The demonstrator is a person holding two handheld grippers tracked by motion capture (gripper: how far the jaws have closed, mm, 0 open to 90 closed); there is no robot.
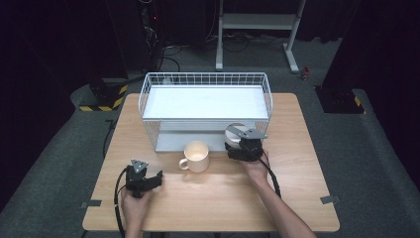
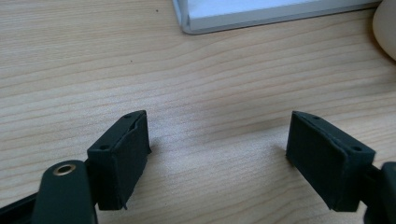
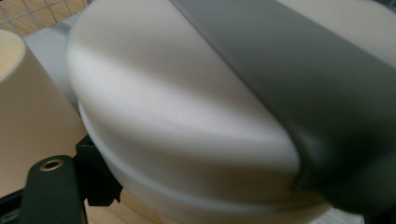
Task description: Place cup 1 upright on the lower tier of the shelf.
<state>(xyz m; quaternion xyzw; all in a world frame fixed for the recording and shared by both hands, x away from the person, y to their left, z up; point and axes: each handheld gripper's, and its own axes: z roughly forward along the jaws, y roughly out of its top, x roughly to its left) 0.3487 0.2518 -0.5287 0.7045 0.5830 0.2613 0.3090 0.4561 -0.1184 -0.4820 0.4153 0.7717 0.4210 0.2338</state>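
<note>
right gripper view: white bowl [image 3: 187, 135] pinched in right tool [image 1: 242, 144], rim cropped; left tool [image 2: 217, 161] spread.

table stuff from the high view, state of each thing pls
mug: upright on the table, looks empty, handle toward the left claw
wire rack: upright, top shelf bare
white and grey object: between the right claw's jaws
left claw: open, nothing between its jaws

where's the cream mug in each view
High view: mug at table centre, before the rack.
Left gripper view: a cream sliver at the right edge.
Right gripper view: at the left edge.
Shared landmark: the rack's white base.
</note>
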